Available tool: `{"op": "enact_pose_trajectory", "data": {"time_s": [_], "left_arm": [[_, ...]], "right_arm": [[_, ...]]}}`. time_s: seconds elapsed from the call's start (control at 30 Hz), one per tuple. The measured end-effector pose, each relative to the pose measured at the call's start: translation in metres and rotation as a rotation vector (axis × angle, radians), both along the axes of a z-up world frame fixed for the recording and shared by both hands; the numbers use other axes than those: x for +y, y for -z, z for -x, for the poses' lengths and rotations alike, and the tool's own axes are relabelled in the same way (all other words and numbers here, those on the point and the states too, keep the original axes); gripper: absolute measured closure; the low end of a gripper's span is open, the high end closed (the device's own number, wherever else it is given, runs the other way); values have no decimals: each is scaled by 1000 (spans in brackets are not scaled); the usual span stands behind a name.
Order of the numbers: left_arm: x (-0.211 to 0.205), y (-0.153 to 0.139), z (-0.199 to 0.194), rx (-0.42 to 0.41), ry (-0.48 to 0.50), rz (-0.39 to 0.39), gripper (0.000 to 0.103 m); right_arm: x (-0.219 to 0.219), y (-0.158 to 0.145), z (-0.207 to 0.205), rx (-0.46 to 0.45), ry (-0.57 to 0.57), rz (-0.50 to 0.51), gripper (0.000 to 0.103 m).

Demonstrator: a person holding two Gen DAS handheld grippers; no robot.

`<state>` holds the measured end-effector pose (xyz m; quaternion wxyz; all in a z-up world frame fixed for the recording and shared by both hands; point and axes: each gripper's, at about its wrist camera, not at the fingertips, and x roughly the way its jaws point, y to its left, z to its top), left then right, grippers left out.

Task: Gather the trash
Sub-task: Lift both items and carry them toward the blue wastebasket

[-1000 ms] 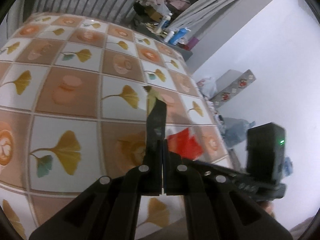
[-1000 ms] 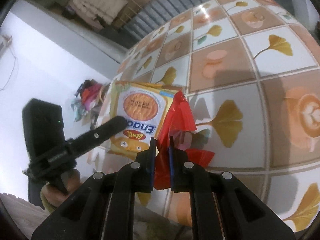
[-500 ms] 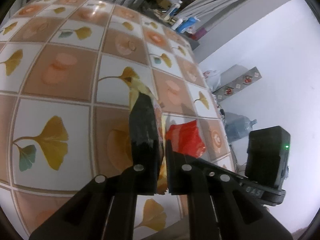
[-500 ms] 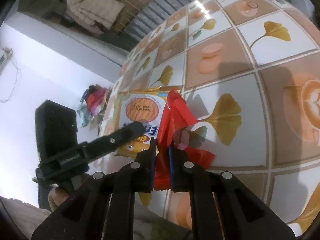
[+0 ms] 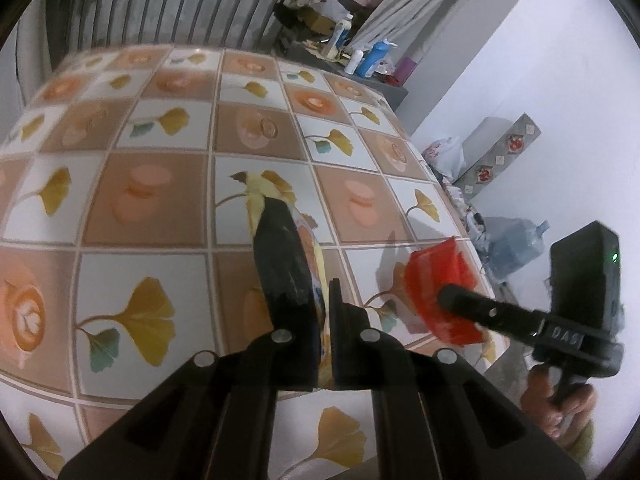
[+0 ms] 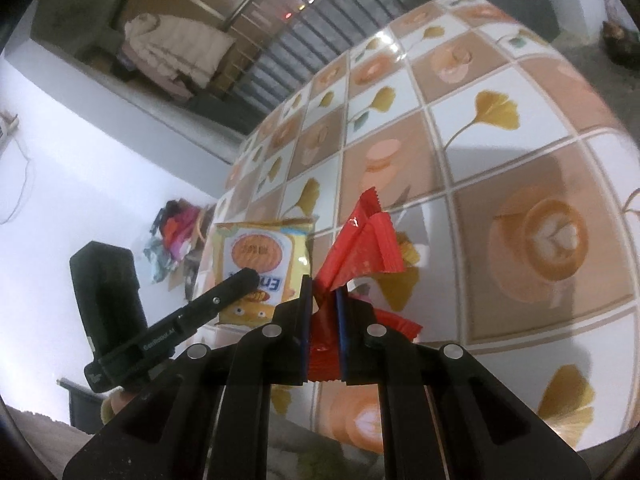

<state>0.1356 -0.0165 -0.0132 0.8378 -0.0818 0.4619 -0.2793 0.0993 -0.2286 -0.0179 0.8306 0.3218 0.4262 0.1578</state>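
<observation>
My left gripper is shut on a yellow snack packet, held edge-on above the tiled tablecloth. In the right wrist view the same packet shows its printed face, with the left gripper on it. My right gripper is shut on a red wrapper, lifted above the table. The red wrapper and the right gripper also show at the right of the left wrist view.
The table's right edge drops to a floor with bags, a box and a water jug. Bottles stand beyond the far edge. A clothes pile lies below the table's left side. A metal shutter stands behind.
Both grippers have risen and tilted back from the table with their wrappers held. The red wrapper has moved away from the yellow packet, farther to the right.
</observation>
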Motion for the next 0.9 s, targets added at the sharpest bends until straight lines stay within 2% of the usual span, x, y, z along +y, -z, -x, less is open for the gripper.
{"op": "enact_pose_trajectory", "data": {"time_s": [0.33,0.53,0.9], "left_arm": [[-11,-17,5,-92,16,-64,99],[-20,-29,14,-177,26,-111,99],[-25,-38,20,-235,29,-143,101]], "right_arm": [[-12,-13,6,-36,39,24,94],[-11,-19,9,-56,53,37,94],[-12,-22,10,-70,60,43,94]]}}
